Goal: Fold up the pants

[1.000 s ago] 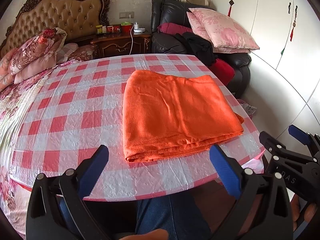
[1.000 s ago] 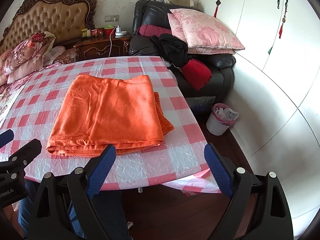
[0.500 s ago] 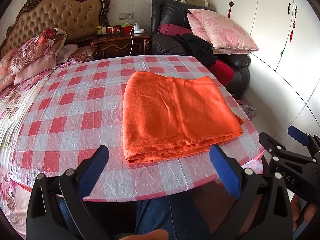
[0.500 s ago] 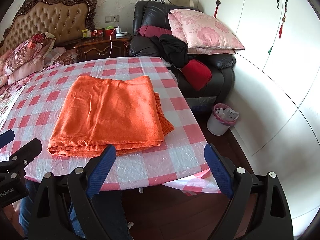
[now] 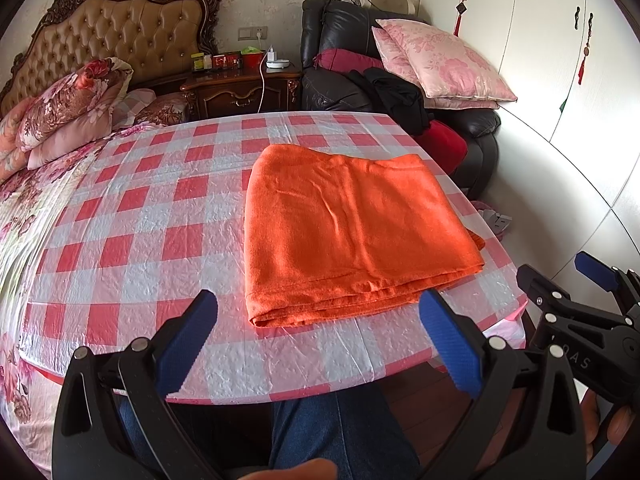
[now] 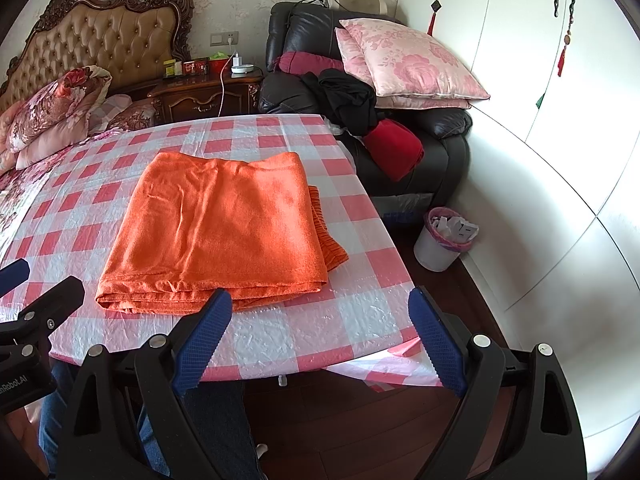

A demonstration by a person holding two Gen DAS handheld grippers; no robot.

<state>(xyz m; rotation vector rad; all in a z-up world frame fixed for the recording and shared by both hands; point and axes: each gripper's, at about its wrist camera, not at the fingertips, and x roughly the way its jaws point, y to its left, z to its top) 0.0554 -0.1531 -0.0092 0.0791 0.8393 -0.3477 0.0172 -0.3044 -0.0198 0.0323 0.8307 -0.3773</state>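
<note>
The orange pants (image 5: 352,228) lie folded into a flat rectangle on the red-and-white checked table (image 5: 140,216), near its right front edge. They show in the right wrist view (image 6: 224,224) too, with a ribbed layer sticking out at the right side. My left gripper (image 5: 316,316) is open and empty, held back over the table's front edge, short of the pants. My right gripper (image 6: 320,316) is open and empty, at the front right corner of the table. Each gripper shows at the edge of the other's view.
A black leather armchair (image 6: 400,120) with pink pillows and dark clothes stands past the table's right side. A small waste bin (image 6: 442,240) sits on the floor by white wardrobe doors. A bed with a tufted headboard (image 5: 120,40) and a nightstand (image 5: 240,88) lie behind.
Both grippers have drawn back slightly toward me; the pants sit a little farther away in both views. The pants themselves have not moved.
</note>
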